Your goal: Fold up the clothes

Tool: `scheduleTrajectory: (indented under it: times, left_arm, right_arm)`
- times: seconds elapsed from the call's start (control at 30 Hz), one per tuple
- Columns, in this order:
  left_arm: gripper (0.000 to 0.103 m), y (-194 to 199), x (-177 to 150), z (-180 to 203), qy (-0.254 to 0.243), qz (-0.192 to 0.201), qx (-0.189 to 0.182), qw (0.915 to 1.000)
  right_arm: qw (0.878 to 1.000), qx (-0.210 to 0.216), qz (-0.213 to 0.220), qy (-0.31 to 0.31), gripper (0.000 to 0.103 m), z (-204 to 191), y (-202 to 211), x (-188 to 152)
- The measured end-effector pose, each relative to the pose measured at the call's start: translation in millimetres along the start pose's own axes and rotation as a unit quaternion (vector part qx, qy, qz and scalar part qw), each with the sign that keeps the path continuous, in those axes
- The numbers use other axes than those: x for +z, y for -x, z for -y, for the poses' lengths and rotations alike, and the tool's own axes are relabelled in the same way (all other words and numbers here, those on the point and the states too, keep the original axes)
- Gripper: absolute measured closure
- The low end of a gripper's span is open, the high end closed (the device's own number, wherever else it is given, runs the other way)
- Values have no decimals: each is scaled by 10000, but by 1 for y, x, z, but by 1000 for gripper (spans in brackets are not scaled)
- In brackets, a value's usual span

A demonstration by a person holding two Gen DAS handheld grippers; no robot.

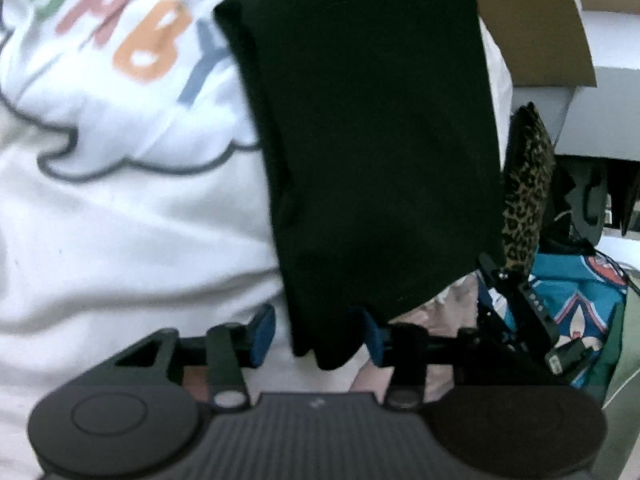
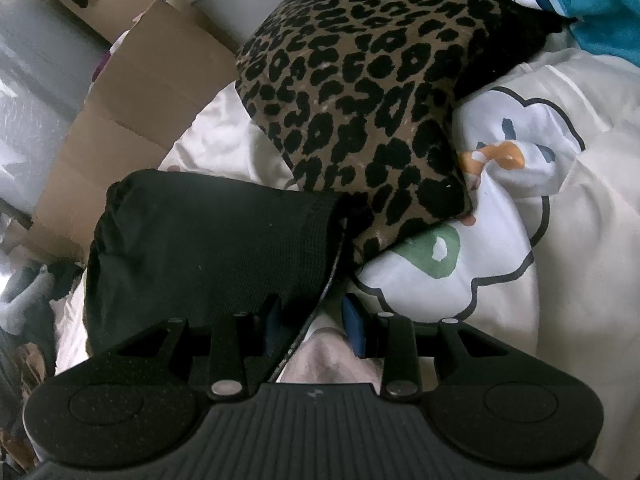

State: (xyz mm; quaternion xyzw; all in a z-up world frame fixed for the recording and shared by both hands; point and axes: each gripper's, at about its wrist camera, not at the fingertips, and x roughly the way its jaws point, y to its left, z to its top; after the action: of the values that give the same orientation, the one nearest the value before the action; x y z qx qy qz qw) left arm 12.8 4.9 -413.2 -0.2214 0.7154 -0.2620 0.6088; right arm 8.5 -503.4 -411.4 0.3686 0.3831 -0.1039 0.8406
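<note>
While a white bedsheet with a blurred cloud print spreads underneath, the black garment hides the leopard-print cushion edge. Left gripper stands half open, cloth hanging between its pads; right gripper: grip unclear, pad partly covered.

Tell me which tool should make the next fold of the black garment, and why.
Probably the left tool: the black garment hangs between its open pads. The right tool has only the hem edge between its pads.

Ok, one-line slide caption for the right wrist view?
Right gripper at the black garment's edge, leopard-print cushion behind.
</note>
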Motion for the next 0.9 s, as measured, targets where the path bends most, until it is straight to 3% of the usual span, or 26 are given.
scheduleTrajectory:
  times: [0.27, 0.53, 0.83, 0.9]
  left_arm:
    - [38, -10, 0, -13, 271, 149, -658, 9974]
    - [38, -24, 8, -22, 579, 144, -1341, 9892]
    - [39, -24, 15, -33, 646, 103, -1682, 9836]
    - [45, -20, 13, -36, 726, 131, -1788, 9811]
  right_arm:
    - [10000, -9, -44, 82, 63, 1, -1, -1]
    - [9998, -72, -62, 201, 63, -2, -2, 0]
    - [9993, -139, -87, 341, 63, -6, -3, 0]
    - [9991, -141, -117, 371, 63, -6, -3, 1]
